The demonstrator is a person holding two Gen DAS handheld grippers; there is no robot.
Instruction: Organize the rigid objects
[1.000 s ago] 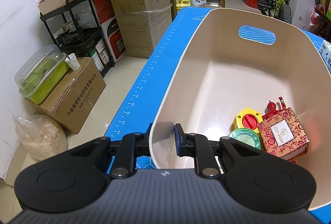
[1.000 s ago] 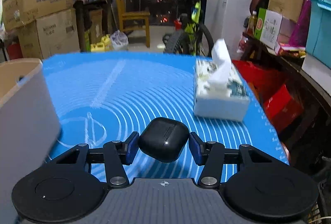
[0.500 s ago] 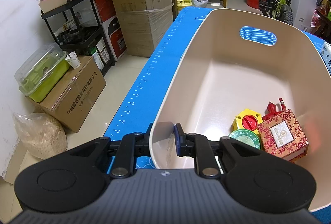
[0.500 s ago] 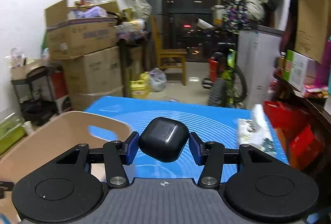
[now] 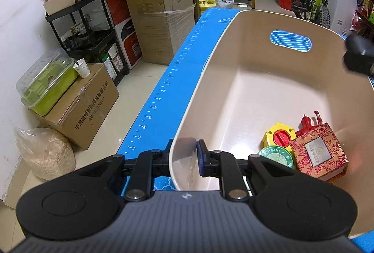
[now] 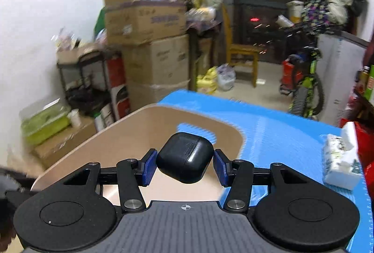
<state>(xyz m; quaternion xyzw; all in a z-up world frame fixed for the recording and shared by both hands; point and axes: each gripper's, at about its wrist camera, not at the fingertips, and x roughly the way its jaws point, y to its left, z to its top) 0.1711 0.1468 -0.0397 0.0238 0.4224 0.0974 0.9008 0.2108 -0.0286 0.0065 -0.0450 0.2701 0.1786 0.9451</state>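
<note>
Left claw [image 5: 184, 155] clamps the near wall of the beige bin [image 5: 233, 26], one finger outside, one inside, steadying it on the blue mat [image 5: 177, 70]. Already in the bin's near right corner: patterned box [image 5: 318, 155], green tin [image 5: 277, 156], yellow-red piece [image 5: 278, 135], red item [image 5: 308, 122]. Rest of floor bare. Dark blur at right edge, likely the other claw.

Right view, blurred: right claw [image 6: 184, 164] grips a black case [image 6: 184, 157], held above the bin [image 6: 145, 131], not inside. Tissue box [image 6: 341, 159] sits on the mat [image 6: 280, 136], well apart.

Judgement: four items stowed; case next, release pending.
</note>
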